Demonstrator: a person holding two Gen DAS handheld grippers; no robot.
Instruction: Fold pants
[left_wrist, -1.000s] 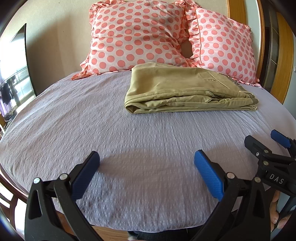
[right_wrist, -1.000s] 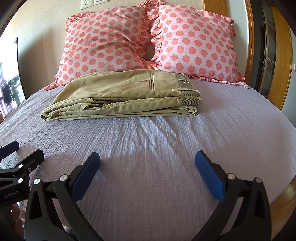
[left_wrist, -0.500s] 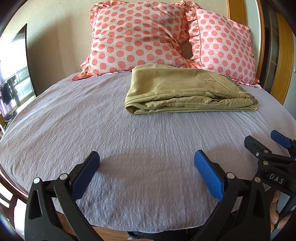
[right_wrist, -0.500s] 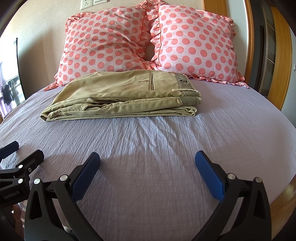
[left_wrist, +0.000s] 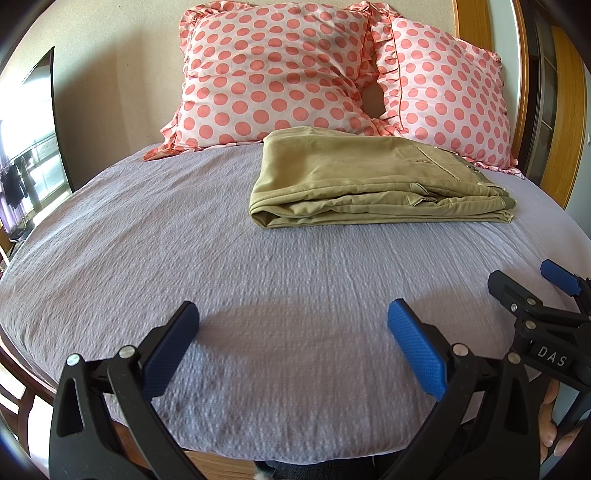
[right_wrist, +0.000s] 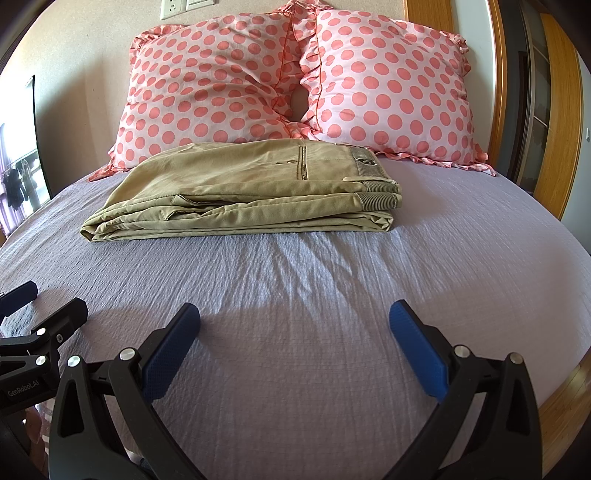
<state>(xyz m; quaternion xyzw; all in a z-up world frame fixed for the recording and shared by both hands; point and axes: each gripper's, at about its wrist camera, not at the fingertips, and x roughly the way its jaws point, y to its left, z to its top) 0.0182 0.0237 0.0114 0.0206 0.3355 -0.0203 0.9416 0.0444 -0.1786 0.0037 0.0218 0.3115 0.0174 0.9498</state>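
Note:
The khaki pants (left_wrist: 369, 181) lie folded in a flat stack on the lilac bed sheet (left_wrist: 184, 240), just in front of the pillows; they also show in the right wrist view (right_wrist: 251, 192), waistband to the right. My left gripper (left_wrist: 291, 332) is open and empty, low over the near part of the bed, well short of the pants. My right gripper (right_wrist: 293, 332) is open and empty too, beside the left one. Each gripper shows at the edge of the other's view, the right one (left_wrist: 532, 306) and the left one (right_wrist: 37, 317).
Two pink polka-dot pillows (right_wrist: 207, 85) (right_wrist: 391, 85) lean on the wall behind the pants. A wooden bed frame (right_wrist: 557, 110) runs along the right. A window (left_wrist: 22, 147) is at the far left. The bed's near edge (left_wrist: 258, 446) lies below the left gripper.

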